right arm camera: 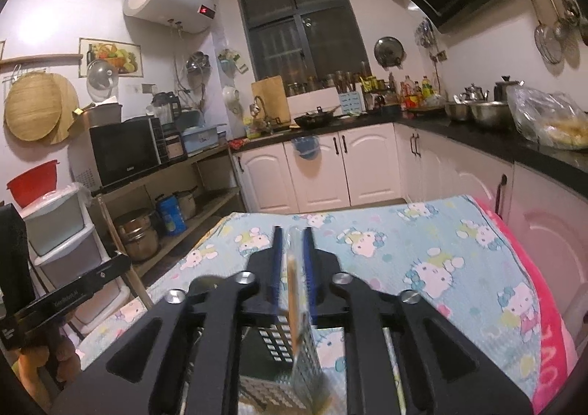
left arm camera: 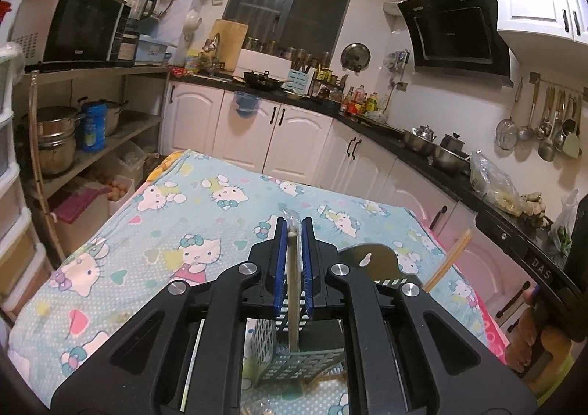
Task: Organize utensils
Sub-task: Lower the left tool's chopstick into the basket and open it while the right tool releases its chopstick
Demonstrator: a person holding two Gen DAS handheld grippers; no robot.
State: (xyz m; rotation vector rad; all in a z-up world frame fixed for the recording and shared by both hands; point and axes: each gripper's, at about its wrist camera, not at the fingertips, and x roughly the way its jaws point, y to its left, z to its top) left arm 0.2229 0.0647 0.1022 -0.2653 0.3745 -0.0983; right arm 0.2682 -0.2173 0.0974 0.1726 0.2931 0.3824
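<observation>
Your left gripper (left arm camera: 294, 231) fills the foreground of its view, its blue-padded fingers (left arm camera: 281, 260) closed on a wrapped pair of chopsticks (left arm camera: 293, 290) that stands nearly upright between them. The lower end of that pair goes down into a grey-blue slotted utensil holder (left arm camera: 294, 363) directly under the gripper, standing on the Hello Kitty tablecloth (left arm camera: 176, 216). To the right, a dark spoon-like utensil (left arm camera: 371, 260) and two bare wooden chopsticks (left arm camera: 450, 257) stick up just beside the gripper; whether they sit in the same holder you cannot tell.

Your right gripper (right arm camera: 293, 242) is likewise closed, pinching a second wrapped pair of chopsticks (right arm camera: 293, 290), blurred in this view, with its clear wrapper tip poking up past the fingertips. Below it the perforated holder (right arm camera: 290, 356) shows again, and the pair's lower end reaches its rim; whether it is inside is unclear. The cloth (right arm camera: 422, 249) runs to a pink edge on the right.

Behind the table, white cabinets (left arm camera: 290, 132) run under a dark countertop (left arm camera: 422, 154), and ladles and strainers (left arm camera: 544, 128) hang on the wall at right.
</observation>
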